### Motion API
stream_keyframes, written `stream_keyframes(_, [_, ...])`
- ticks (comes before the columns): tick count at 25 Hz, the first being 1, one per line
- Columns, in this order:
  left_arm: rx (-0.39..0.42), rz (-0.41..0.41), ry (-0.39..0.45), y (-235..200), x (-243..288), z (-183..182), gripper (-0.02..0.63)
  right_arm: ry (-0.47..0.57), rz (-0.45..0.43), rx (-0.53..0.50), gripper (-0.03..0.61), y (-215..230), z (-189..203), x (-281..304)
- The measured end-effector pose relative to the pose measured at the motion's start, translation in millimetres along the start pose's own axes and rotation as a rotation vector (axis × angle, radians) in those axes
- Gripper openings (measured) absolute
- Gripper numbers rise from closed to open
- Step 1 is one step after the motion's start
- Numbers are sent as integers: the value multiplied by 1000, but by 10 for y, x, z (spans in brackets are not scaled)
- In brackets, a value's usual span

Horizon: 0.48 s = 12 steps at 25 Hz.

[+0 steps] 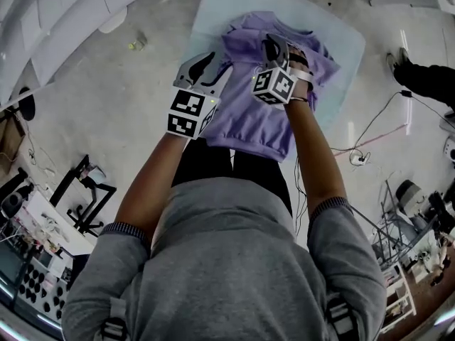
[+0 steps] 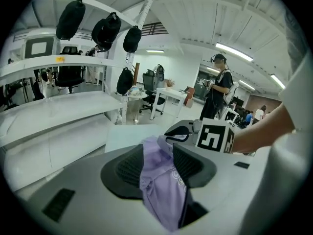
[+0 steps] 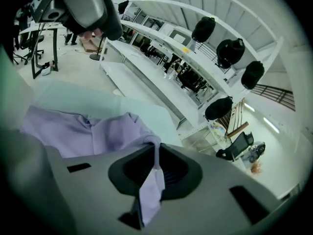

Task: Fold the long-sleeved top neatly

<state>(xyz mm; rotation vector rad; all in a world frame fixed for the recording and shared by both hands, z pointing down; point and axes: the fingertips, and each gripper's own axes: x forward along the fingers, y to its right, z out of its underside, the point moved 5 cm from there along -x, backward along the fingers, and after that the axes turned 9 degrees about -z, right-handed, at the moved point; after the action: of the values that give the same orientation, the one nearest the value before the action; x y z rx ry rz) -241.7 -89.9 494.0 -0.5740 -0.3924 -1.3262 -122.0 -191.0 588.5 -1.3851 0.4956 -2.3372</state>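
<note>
A lilac long-sleeved top [image 1: 256,119] lies on a pale blue table [image 1: 341,41], its hem toward me. My left gripper [image 1: 205,67] hovers over the top's left edge. In the left gripper view a thick bunch of lilac fabric [image 2: 159,173] is pinched between the dark pads, so this gripper [image 2: 157,166] is shut on the top. My right gripper [image 1: 274,48] is over the upper middle of the garment. In the right gripper view a thin fold of fabric [image 3: 152,180] is clamped in its jaws, and the rest of the top [image 3: 83,131] trails onto the table [image 3: 73,97].
Grey floor surrounds the table. Cables [image 1: 370,130] and a person's shoe [image 1: 397,59] lie to the right, and a black wheeled stand [image 1: 82,190] is at the left. White shelves with black bags [image 2: 105,31] and a standing person [image 2: 217,94] are beyond.
</note>
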Motion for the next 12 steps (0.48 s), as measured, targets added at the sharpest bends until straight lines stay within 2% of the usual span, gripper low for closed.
stream_keyframes(3, [-3,-2,-25,-97,-8,98,211,-23,-46,2,52,-182,-45,199])
stream_keyframes(8, [19,-9,-42,-209,3,164,210,-27,-173,57,128,-441,-138,350])
stream_keyframes(10, [56,-9,-41,-230,0,148,210,-29,-221,86,215,-518,-182,367])
stream_keyframes(12, [74,-1,-40,-251,6,134,210,-28,-247,115,253,-561,-222,366])
